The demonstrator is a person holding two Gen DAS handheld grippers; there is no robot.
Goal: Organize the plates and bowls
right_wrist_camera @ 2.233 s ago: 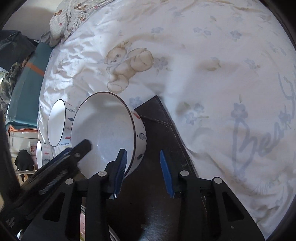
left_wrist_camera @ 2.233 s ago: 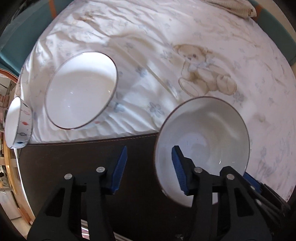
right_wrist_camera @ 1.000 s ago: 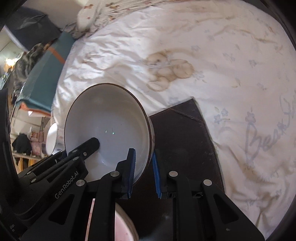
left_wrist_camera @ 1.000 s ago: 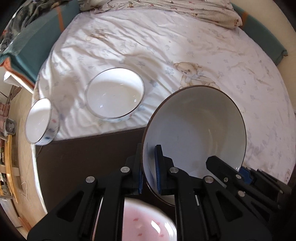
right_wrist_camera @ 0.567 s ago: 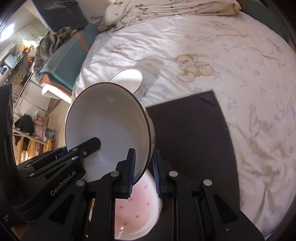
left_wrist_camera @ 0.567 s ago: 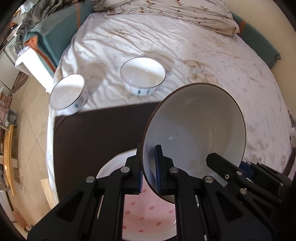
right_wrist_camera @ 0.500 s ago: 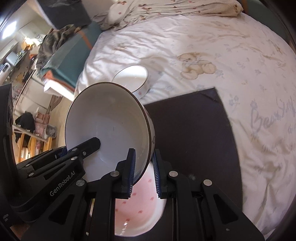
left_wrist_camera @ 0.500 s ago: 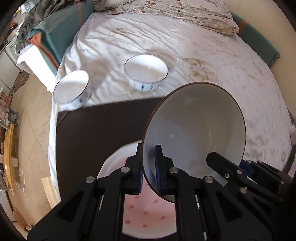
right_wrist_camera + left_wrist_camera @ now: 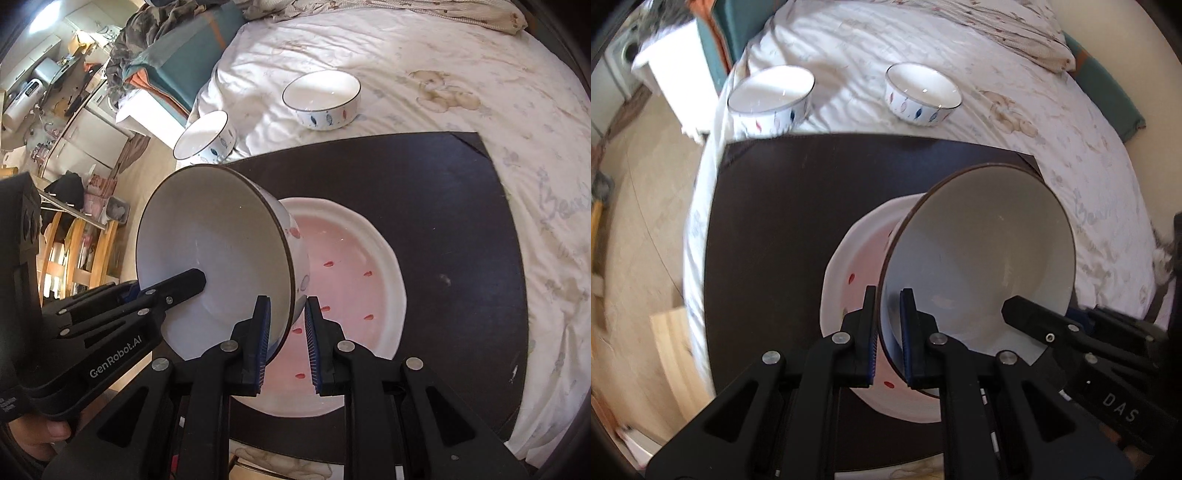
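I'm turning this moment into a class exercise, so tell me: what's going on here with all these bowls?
A person is tidying dishes on a bed with two hand-held grippers. The left gripper and right gripper are both clamped on the rim of one large white bowl, held tilted above a pink-spotted plate that lies on a dark mat. Two smaller patterned bowls sit untouched on the sheet beyond the mat.

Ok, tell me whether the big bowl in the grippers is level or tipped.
Tipped. The big bowl hangs with its rim steeply slanted, its wall clamped on both sides, above the pink-spotted plate.
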